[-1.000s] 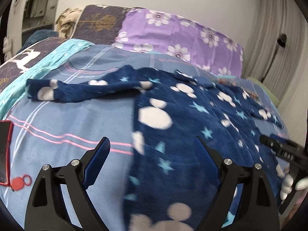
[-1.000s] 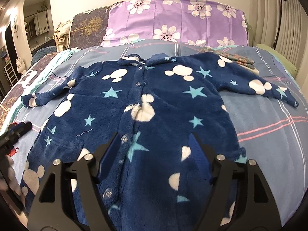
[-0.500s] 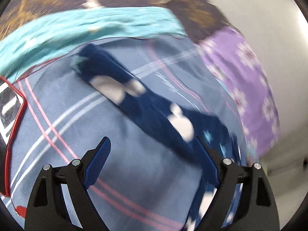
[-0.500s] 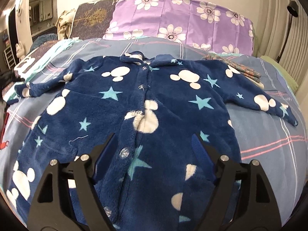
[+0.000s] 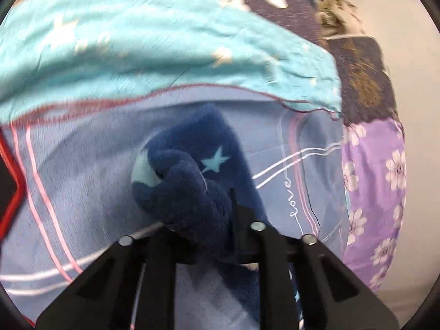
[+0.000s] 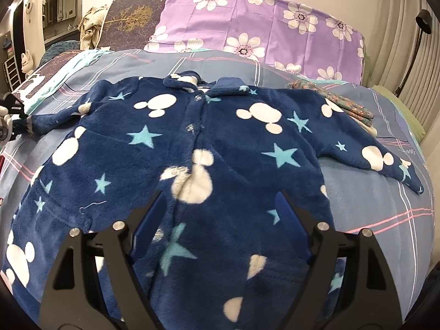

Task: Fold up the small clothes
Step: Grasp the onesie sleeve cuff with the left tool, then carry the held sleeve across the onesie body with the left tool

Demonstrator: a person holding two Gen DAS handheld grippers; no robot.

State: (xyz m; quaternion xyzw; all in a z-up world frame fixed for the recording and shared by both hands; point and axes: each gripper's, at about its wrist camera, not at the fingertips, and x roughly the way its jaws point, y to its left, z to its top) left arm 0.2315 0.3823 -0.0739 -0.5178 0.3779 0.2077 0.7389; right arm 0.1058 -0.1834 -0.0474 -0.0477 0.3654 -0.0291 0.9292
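Observation:
A navy fleece baby romper with white mouse heads and teal stars lies flat, front up, on the blue striped bedsheet. My left gripper is shut on the cuff of its left sleeve, which bunches between the jaws; it also shows at the left edge of the right wrist view. My right gripper is open and empty, hovering over the romper's lower middle. The right sleeve lies stretched out flat.
A purple flowered pillow and a dark patterned pillow stand at the bed's head. A folded flowered cloth lies by the right sleeve. A teal blanket lies past the left sleeve. A red-edged object lies at the far left.
My left gripper swung left to the sleeve's end and shut on the cuff. My right gripper rose slightly and stayed open over the romper.

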